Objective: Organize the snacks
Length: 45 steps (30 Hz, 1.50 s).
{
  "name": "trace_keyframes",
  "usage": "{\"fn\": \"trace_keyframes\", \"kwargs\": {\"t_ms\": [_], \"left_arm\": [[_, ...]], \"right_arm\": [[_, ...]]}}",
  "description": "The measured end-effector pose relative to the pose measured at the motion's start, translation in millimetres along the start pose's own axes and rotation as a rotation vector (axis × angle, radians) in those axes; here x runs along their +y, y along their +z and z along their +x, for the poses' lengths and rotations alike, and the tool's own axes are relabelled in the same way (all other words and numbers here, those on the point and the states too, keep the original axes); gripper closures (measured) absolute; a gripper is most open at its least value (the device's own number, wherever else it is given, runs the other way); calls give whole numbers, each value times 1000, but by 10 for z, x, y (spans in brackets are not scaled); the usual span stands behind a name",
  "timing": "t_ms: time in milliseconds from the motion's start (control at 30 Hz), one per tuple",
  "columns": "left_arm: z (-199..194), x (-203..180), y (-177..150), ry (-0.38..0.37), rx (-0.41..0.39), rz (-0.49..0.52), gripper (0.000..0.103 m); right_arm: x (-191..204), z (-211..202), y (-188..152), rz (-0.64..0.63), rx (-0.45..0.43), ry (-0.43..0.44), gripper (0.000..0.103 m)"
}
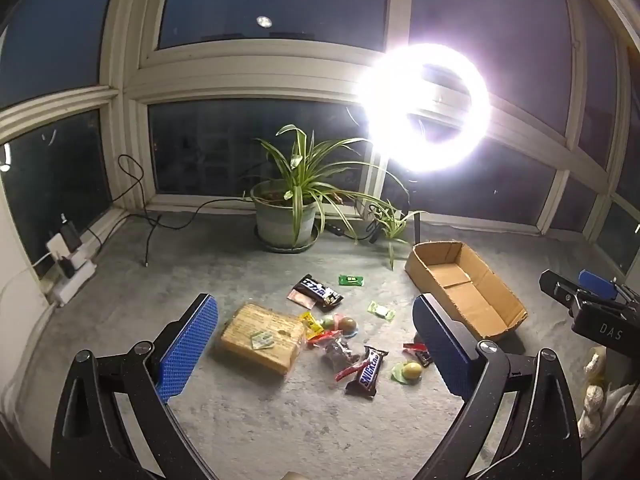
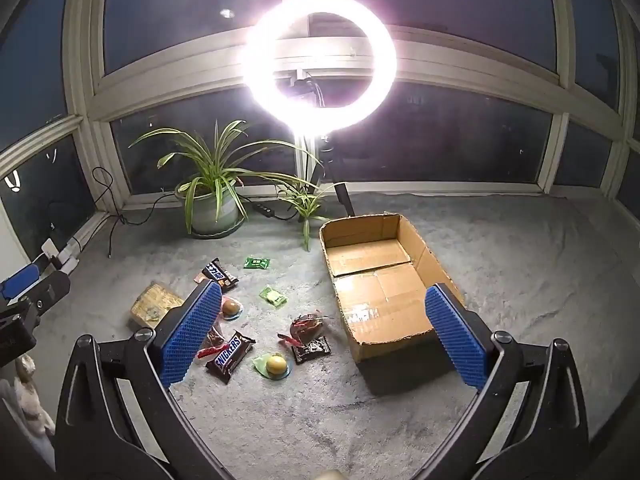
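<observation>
The Snickers bar point(image 2: 230, 356) lies flat on the grey carpet point(image 2: 520, 280), long axis diagonal, one end toward the cardboard box point(image 2: 420, 252) well to its right. The left gripper point(image 1: 316, 344) and right gripper point(image 2: 322, 334) both hover with jaws spread, holding nothing. The right gripper's left finger point(image 2: 192, 332) hides part of the red-wrapped snack point(image 2: 210, 346) beside the bar.

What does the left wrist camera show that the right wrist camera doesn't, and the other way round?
Left wrist only: the whole biscuit pack unobstructed, and the right gripper at frame right. Right wrist only: the full floor of the empty cardboard box, and the left gripper at frame left. Both: the Snickers bar, scattered candies, the potted plant and ring light. Both grippers are open.
</observation>
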State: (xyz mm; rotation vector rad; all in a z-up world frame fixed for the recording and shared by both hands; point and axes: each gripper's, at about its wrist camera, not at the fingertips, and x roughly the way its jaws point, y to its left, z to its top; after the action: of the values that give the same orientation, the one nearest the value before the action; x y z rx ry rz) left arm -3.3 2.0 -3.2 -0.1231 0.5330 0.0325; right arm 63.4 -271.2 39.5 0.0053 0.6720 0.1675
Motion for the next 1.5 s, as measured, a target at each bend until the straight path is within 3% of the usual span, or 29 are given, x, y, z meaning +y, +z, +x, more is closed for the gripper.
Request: {"fn": "trace_keyframes", "kwargs": {"t_ms": [1500], "left_arm": [[28,-103,-17,-19,10,11,5]], "right_arm": [[42,61,-64,8,23,0,0]]}}
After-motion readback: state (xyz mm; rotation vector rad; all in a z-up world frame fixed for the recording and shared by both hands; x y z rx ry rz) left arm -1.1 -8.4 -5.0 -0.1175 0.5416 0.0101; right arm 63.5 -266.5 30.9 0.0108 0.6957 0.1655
